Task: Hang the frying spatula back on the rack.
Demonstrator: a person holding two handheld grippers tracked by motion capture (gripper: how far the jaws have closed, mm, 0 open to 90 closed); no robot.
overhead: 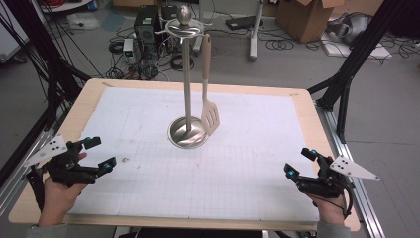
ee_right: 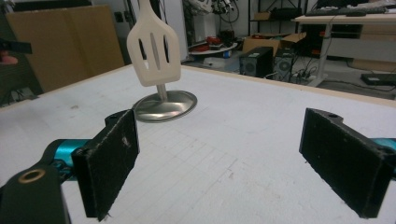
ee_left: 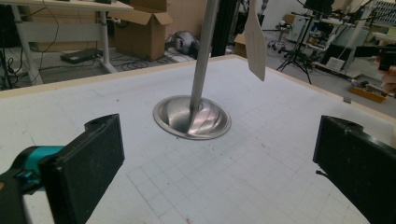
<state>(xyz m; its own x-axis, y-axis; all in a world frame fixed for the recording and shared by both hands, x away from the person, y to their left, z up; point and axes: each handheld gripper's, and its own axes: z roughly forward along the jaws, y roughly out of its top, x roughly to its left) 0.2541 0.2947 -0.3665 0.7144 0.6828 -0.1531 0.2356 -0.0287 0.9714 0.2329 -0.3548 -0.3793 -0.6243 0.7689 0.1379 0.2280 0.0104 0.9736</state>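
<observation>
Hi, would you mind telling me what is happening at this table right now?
A person sits at the table with tongs in each hand. A beige spatula hangs from a metal stand at the middle of the table. The left tongs and the right tongs are both open, holding nothing, near the front corners, well apart from the stand. Nothing has been grasped at this moment; both point toward the stand and spatula.
</observation>
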